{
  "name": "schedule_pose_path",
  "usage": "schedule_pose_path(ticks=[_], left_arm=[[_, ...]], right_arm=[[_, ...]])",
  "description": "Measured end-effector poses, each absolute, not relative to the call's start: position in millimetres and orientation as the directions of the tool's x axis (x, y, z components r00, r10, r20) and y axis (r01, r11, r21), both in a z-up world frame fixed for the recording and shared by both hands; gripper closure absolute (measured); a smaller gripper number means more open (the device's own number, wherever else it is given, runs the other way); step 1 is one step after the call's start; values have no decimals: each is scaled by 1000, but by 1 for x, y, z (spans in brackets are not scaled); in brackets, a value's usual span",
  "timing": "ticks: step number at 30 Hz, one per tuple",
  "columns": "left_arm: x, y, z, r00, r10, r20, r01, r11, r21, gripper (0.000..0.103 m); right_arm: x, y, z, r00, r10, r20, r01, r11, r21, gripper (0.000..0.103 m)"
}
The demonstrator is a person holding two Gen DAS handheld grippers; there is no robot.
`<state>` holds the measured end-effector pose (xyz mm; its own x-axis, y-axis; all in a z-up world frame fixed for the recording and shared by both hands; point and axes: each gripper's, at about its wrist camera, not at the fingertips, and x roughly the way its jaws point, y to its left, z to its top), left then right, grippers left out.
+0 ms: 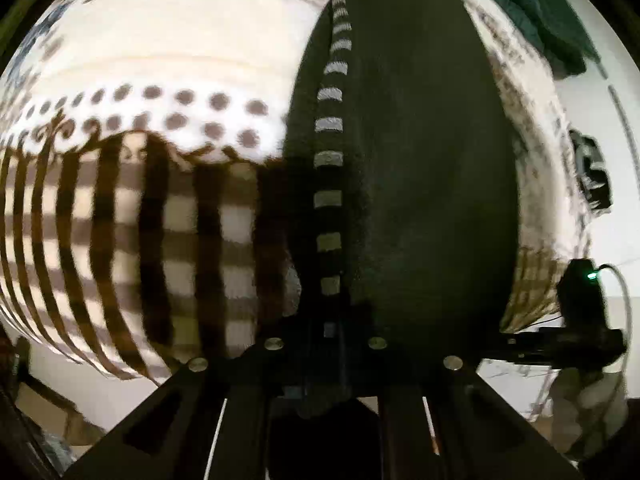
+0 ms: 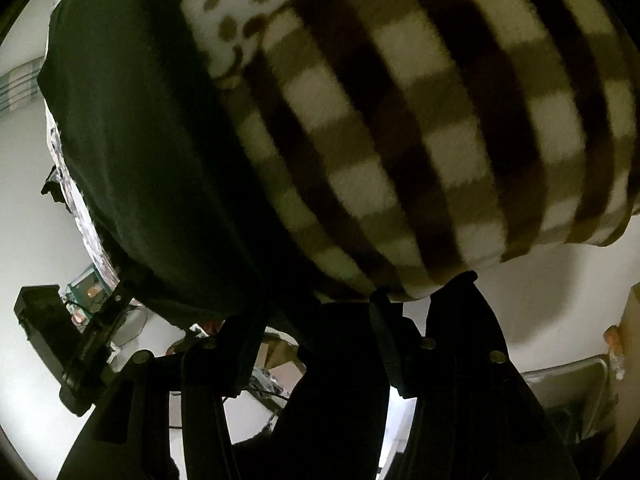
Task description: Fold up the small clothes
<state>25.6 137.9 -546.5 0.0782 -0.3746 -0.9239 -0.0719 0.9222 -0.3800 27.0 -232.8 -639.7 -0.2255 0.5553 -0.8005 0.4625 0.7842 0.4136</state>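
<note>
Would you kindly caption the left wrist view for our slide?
Dark garment with striped trim lying on a checked, dotted blanket.

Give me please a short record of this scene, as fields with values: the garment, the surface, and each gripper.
garment: dark garment with a trim of pale blocks, lying flat
surface: fleece blanket, brown and cream check below, dotted band above
left gripper: shut at the near edge of the dark garment; whether cloth is pinched is too dark to tell
right gripper: jaws partly apart at the blanket's edge, beside the garment; grip unclear
background: another dark green cloth at the far side
</note>
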Motion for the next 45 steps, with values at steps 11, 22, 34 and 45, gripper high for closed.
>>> schedule_pose_path(ticks=[11, 22, 34, 45], left_arm=[[27, 163, -538, 75, -458, -886, -93, 881, -464, 90], [17, 157, -582, -19, -563, -826, -146, 819, -555, 35], [1, 148, -540, 24, -529, -848, -162, 835, -525, 95], [77, 171, -449, 242, -703, -669, -171, 648, -742, 95]], right_arm=[[19, -212, -649, -257, 575, -777, 452, 782, 429, 54], [29, -201, -672, -229, 733, -641, 467, 661, 588, 53], [17, -205, -612, -125, 768, -628, 446, 609, 656, 92], [87, -211, -502, 55, 794, -605, 297, 565, 770, 92]])
